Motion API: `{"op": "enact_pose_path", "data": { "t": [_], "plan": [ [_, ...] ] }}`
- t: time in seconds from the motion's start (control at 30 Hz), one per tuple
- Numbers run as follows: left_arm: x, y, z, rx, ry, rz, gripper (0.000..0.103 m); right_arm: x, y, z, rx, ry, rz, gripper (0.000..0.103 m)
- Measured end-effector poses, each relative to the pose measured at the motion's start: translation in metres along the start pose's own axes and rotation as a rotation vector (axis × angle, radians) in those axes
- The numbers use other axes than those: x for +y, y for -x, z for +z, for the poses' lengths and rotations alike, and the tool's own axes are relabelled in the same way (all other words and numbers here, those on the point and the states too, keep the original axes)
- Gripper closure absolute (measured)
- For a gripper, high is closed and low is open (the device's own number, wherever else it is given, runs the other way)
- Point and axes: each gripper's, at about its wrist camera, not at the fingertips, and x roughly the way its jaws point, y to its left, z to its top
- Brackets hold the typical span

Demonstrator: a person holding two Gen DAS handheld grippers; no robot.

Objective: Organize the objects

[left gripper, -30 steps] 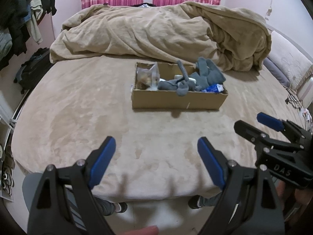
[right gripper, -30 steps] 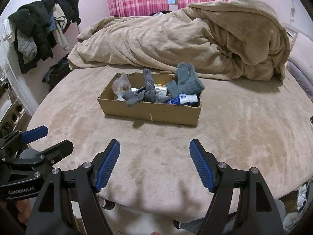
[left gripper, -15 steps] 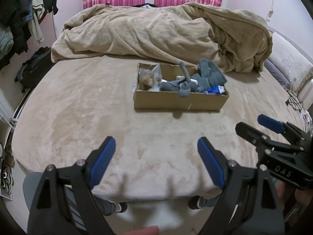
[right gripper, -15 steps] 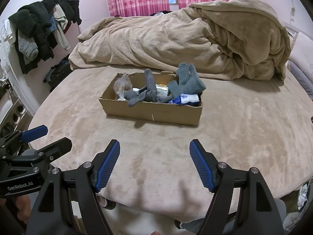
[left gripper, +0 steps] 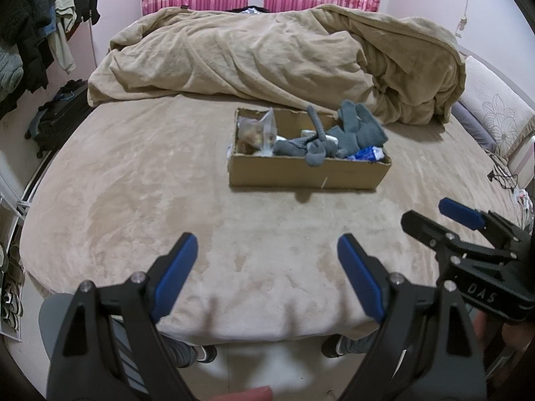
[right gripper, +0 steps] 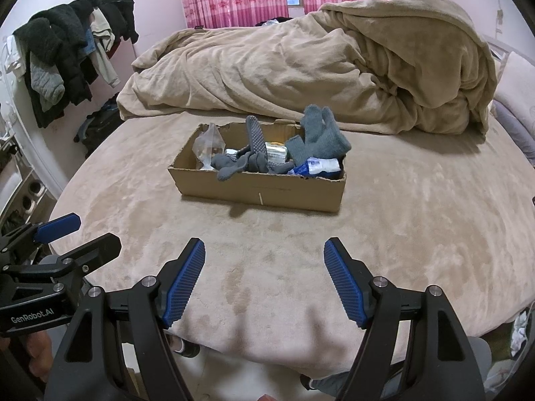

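The cardboard box (right gripper: 257, 187) sits on the bed (right gripper: 401, 227) at frame centre in both wrist views, in front of the rumpled duvet (right gripper: 301, 67). It holds grey gloves (right gripper: 321, 137), a grey dotted sock (right gripper: 254, 133) draped toward the front wall, a clear plastic bag (right gripper: 209, 145) at the box's left end, and a blue-and-white packet (right gripper: 317, 167) at the right. The left gripper (left gripper: 264, 267) and right gripper (right gripper: 264, 267) both hover over the near edge of the bed with jaws spread wide and nothing between them, well apart from the box. Judged handling: the knitwear is light, soft and limp, best pinched at a bunched fold or raised cuff; the bag is probably slippery and crushable, so take its gathered top.
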Motion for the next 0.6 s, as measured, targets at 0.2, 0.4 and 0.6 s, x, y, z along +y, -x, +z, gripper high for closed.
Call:
{"op": "enact_pose_path", "data": {
  "t": [0.2,0.4,0.6],
  "plan": [
    [-0.0006,0.0012,-0.0003,0.0,0.003,-0.001,0.016,0.002,0.0001,-0.0019,0.003,0.004,0.006,0.026],
    [-0.0009,0.0022,-0.0003,-0.001,0.003,0.002,0.016,0.0024,0.0001,-0.0021,0.002,0.0,0.005,0.026],
    [-0.0017,0.0025,-0.0007,-0.003,0.002,0.003,0.016,0.0023,-0.0003,-0.002,0.003,-0.003,0.007,0.026]
  ]
}}
